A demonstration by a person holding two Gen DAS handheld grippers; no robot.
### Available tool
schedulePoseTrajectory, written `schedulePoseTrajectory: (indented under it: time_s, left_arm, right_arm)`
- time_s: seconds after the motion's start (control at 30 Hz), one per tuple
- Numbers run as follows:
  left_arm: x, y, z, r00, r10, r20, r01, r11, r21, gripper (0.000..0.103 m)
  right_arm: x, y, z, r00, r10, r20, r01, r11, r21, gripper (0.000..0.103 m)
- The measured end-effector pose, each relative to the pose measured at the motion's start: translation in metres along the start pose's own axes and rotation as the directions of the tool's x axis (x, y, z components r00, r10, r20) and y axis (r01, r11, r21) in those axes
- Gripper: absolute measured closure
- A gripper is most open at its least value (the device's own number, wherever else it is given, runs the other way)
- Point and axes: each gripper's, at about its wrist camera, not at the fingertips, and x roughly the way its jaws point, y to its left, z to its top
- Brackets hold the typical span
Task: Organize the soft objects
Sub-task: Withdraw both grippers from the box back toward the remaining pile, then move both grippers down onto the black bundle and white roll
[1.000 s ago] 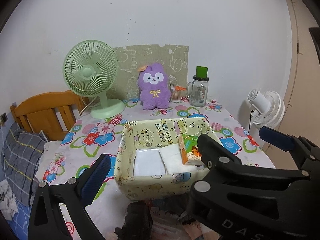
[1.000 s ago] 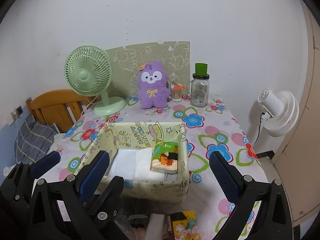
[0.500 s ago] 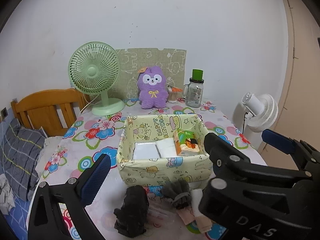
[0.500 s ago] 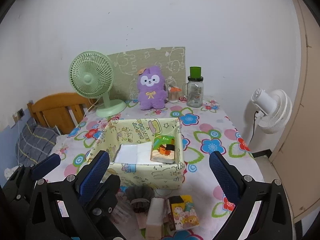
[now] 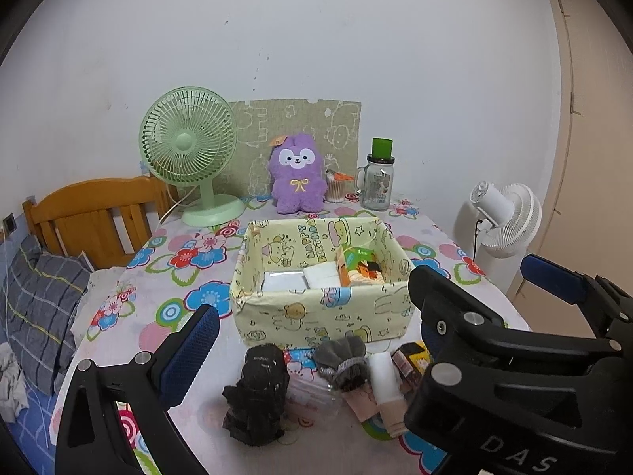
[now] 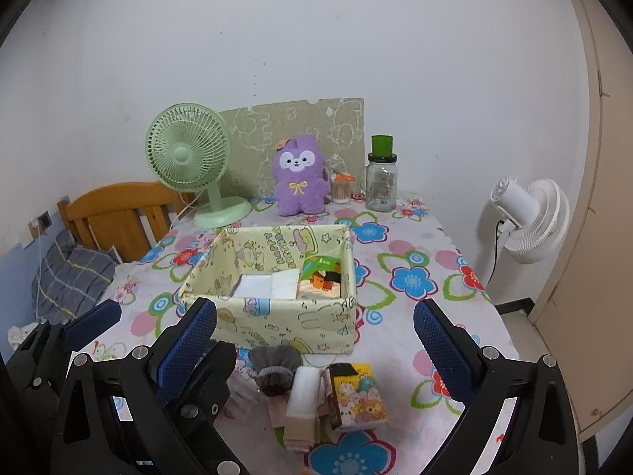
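Observation:
A yellow cartoon-print fabric box [image 5: 324, 312] [image 6: 277, 324] sits mid-table and holds white folded pads [image 5: 300, 279] and an orange-green packet [image 5: 358, 265]. In front of it lie a black cloth bundle [image 5: 257, 396], a grey rolled sock [image 5: 342, 360] [image 6: 275, 368], a white and beige roll [image 6: 302, 403] and a yellow cartoon tissue pack [image 6: 356, 396]. My left gripper [image 5: 356, 308] is open and empty above the table's near side. My right gripper [image 6: 316, 336] is open and empty beside it, and its body shows at the lower right of the left wrist view.
A green desk fan [image 5: 190, 154], a purple plush toy [image 5: 296, 174], a cotton-swab jar [image 5: 336, 188] and a glass jar with green lid [image 5: 378, 178] stand along the back. A white floor fan [image 5: 502, 217] is right of the table, a wooden headboard [image 5: 95, 217] left.
Both grippers have pulled back and up from the box. The sock, black bundle, roll and tissue pack in front of the box have come into view. Both grippers stay open.

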Motion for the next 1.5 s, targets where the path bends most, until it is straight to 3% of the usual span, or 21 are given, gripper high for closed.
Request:
schedulePoseTrajectory:
  time_s: [0.5, 1.1, 1.5]
  left_arm:
    - [-0.003, 0.001, -0.026, 1.000, -0.015, -0.017, 0.014, 1.000, -0.008, 0.001]
    - [0.017, 0.005, -0.052, 0.996, 0.001, -0.088, -0.002, 1.000, -0.018, 0.004]
    - [0.042, 0.011, -0.063, 0.988, 0.023, -0.154, -0.023, 1.000, 0.000, 0.007]
  right_arm:
    - [-0.005, 0.002, -0.027, 1.000, 0.012, -0.012, -0.012, 1.000, -0.014, 0.003]
    - [0.019, 0.000, -0.053, 0.995, 0.034, -0.097, -0.033, 0.999, 0.002, 0.015]
    - [0.049, 0.006, -0.065, 0.982, 0.055, -0.183, -0.054, 0.999, 0.011, 0.029]
